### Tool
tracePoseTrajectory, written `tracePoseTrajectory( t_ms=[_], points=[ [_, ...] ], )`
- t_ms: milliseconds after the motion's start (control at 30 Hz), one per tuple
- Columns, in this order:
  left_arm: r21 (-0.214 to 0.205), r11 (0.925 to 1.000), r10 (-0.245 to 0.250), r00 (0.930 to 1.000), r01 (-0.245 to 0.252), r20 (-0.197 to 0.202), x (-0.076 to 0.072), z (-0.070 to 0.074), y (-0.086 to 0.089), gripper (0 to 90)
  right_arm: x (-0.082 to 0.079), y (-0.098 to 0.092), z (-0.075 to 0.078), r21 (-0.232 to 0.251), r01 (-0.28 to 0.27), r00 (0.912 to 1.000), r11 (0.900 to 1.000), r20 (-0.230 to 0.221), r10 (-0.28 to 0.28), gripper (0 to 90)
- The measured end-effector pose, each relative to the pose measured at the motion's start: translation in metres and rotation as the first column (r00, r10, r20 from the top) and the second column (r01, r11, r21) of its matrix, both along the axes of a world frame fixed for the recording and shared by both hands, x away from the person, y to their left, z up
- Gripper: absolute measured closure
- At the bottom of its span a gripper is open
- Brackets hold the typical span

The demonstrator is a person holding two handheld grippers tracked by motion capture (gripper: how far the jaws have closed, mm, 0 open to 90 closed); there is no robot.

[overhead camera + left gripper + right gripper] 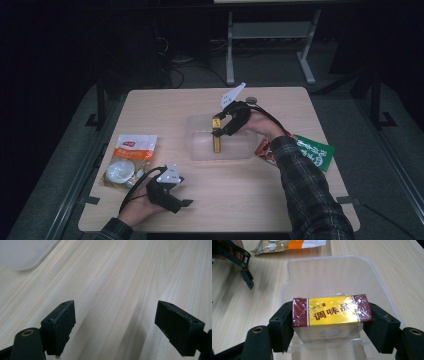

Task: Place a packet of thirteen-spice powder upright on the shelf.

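Right hand-held gripper (329, 325) clamps maroon-and-yellow shrink-wrapped seasoning box (332, 311) by short ends, directly above clear plastic bin (377, 282): likely set-down inside. Left hand-held gripper (115, 325) apart, empty, well left of bin, over counter (120, 277), clear of drop.

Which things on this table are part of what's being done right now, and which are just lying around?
In use:
right gripper
red and yellow box, clamped between its jaws
clear plastic tub, under the box

Lying about:
orange and white packet
green packet
left gripper, open over bare table
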State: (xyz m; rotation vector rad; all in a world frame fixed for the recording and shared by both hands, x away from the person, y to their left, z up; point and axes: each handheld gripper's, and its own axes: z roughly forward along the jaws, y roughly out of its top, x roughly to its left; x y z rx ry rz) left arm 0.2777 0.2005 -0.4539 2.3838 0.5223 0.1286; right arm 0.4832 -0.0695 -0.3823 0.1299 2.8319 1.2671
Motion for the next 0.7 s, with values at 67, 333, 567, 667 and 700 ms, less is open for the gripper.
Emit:
tracePoseTrajectory(
  t_ms=[67,333,567,667,700],
  points=[
    [0.001,1.0000,-0.005,0.9999,0.005,0.009,0.000,0.000,-0.001,15.5,0.000,0.000,-0.002,-0.009,0.000,1.0000,1.0000,0.002,0.000,29.4],
    [-0.022,0.9998,0.001,1.0000,-0.001,0.000,-0.003,0.002,-0.002,15.1,-0.003,0.004,-0.003,-0.035,0.005,0.9999,0.9994,0.016,-0.005,28.2],
    [-0.003,1.0000,0.008,0.9999,-0.008,-0.009,-0.005,0.009,-0.003,13.2,-0.006,-0.002,0.009,0.000,0.061,0.9982,0.9982,-0.001,-0.061,19.7],
    [0.011,0.9999,0.006,0.9999,-0.006,-0.010,-0.005,0.008,-0.004,13.4,-0.009,-0.007,0.016,0.010,0.081,0.9966,0.9967,-0.012,-0.081,19.1],
    [0.007,0.9999,0.011,0.9998,-0.011,-0.014,-0.006,0.007,-0.004,13.9,-0.014,-0.010,0.021,0.006,0.109,0.9939,0.9941,-0.019,-0.108,18.8]
  ],
)
